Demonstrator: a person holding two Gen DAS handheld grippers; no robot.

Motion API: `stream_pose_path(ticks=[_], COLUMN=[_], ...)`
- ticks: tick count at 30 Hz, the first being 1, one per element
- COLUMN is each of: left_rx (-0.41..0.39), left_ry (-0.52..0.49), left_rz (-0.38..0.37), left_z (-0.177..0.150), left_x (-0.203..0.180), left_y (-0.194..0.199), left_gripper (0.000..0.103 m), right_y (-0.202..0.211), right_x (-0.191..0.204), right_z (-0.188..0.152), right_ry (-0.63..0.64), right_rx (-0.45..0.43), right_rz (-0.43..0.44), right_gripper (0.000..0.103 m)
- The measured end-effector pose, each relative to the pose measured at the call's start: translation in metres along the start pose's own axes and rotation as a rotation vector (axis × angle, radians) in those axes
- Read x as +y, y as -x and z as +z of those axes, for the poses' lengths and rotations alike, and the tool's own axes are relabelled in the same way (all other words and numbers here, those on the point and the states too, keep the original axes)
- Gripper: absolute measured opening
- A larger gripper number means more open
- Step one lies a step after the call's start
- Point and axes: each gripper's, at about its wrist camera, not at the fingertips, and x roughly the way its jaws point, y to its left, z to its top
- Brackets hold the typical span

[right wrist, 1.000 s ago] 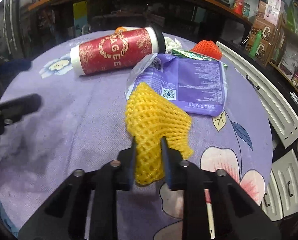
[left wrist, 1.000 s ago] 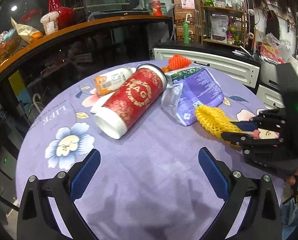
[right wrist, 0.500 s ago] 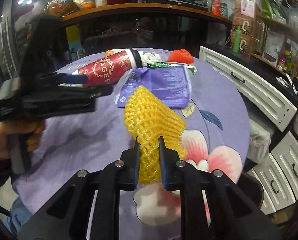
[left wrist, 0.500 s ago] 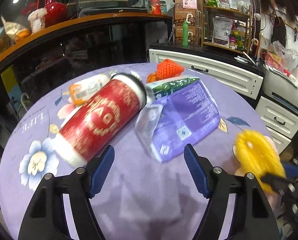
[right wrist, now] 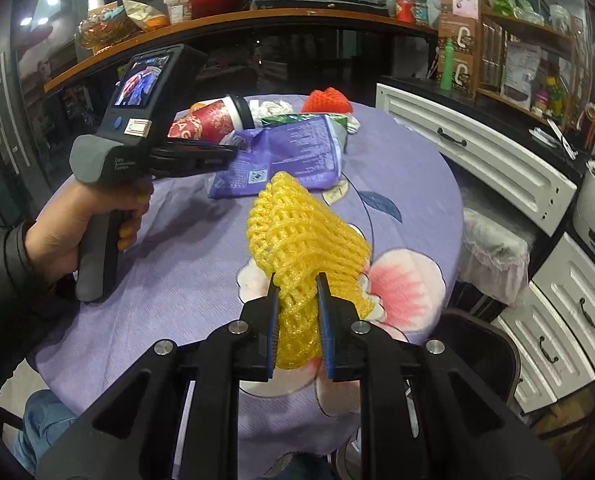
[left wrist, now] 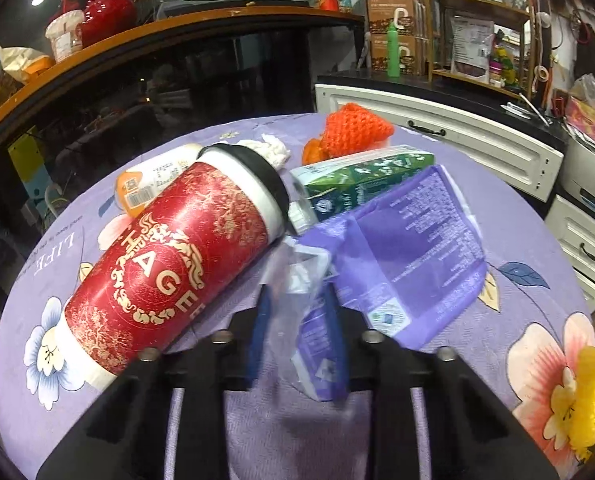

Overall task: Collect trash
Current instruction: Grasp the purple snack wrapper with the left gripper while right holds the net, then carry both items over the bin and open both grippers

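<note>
My left gripper (left wrist: 297, 300) is closing on the near clear-and-purple corner of a purple wrapper (left wrist: 409, 256), which bunches between its blue pads. The wrapper lies on the round purple flowered table (left wrist: 297, 432), beside a red paper cup (left wrist: 169, 268) on its side. In the right wrist view the left gripper (right wrist: 233, 148) reaches over the wrapper (right wrist: 293, 152), held by a person's hand (right wrist: 77, 232). My right gripper (right wrist: 297, 284) is shut on a yellow foam net (right wrist: 301, 232), lifted above the table's near right edge. The net (left wrist: 593, 396) also shows at the left view's right edge.
Behind the cup lie an orange-labelled bottle (left wrist: 149, 188), a white tissue wad (left wrist: 273, 148), a green carton (left wrist: 361, 184) and an orange foam net (left wrist: 353, 128). White cabinet drawers (right wrist: 477, 152) and a lace-covered seat (right wrist: 493, 252) stand right of the table. A curved dark counter runs behind.
The left gripper moved forward to the purple wrapper and narrowed from wide open onto its corner. The right gripper drew the yellow net back toward the table's right edge, lifting it slightly.
</note>
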Motion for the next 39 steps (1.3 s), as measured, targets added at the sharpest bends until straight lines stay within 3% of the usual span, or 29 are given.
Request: stream_pose_path(ticks=[7,8,25,39], left_rx=[-0.028,-0.034,-0.138,-0.186], left_ry=[-0.002,-0.004,-0.020,-0.079], left_rz=[-0.029,-0.033,-0.142,-0.296], left_z=[-0.007,-0.009,-0.065,-0.086], left_x=[0.001,0.001,-0.033,-0.108], left_y=[0.016,0.021,0.122,0.169], left_gripper=[0.012,0.005,0.005,0.005], right_y=[0.005,0.007,0.060,0.075], right_x=[-0.011,-0.011,-0.058,-0.123], right_z=[-0.007,-0.009,-0.059,-0.136], right_ry=[-0.055,-0.059,-0.197,-0.350], right_rx=[-0.012,-0.014,-0.054,0.030], right_rz=[-0.002,-0.002,-0.099,-0.215], right_gripper=[0.018,0.018,0.018,0.018])
